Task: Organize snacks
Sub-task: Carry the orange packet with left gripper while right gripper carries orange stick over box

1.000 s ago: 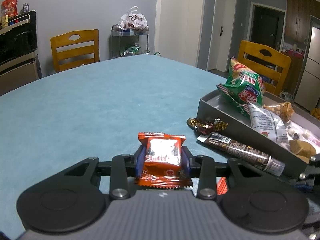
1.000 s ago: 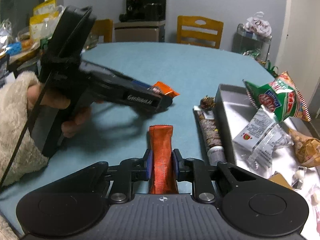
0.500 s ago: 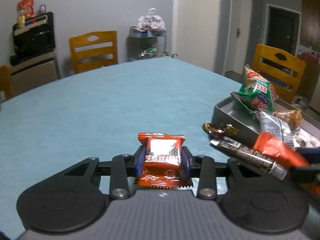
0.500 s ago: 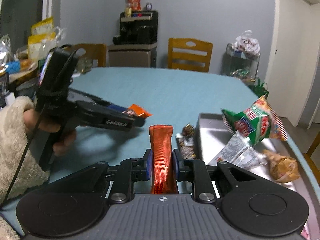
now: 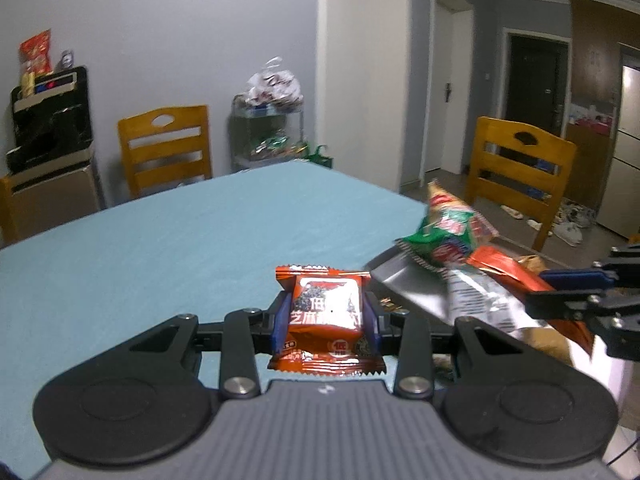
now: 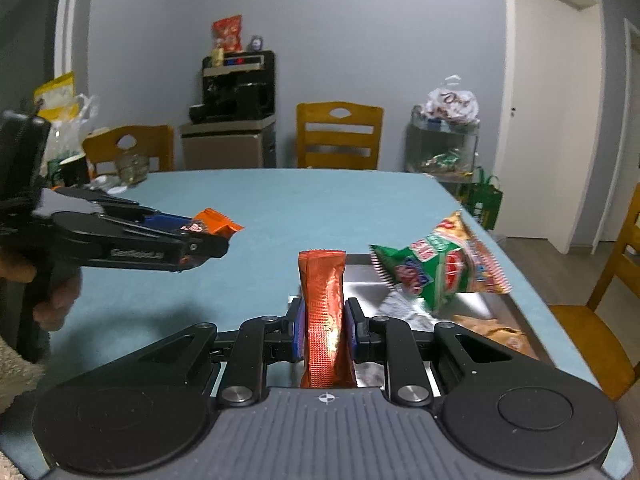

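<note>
Left wrist view: left gripper (image 5: 325,316) clamps an orange snack packet (image 5: 326,314); right gripper (image 6: 323,326) pinches a red stick pack (image 6: 324,312).

The left gripper (image 5: 326,314) is clamping an orange packet (image 5: 325,316) flat between its 2 blue pads (image 5: 280,318), raised above the table. The right gripper (image 6: 324,330) is pinching a red sachet (image 6: 325,312) upright and edge-on between its pads (image 6: 298,330). The left hand (image 6: 48,296) is wrapping the handle, level, its gripper pointing toward the right one.
</note>
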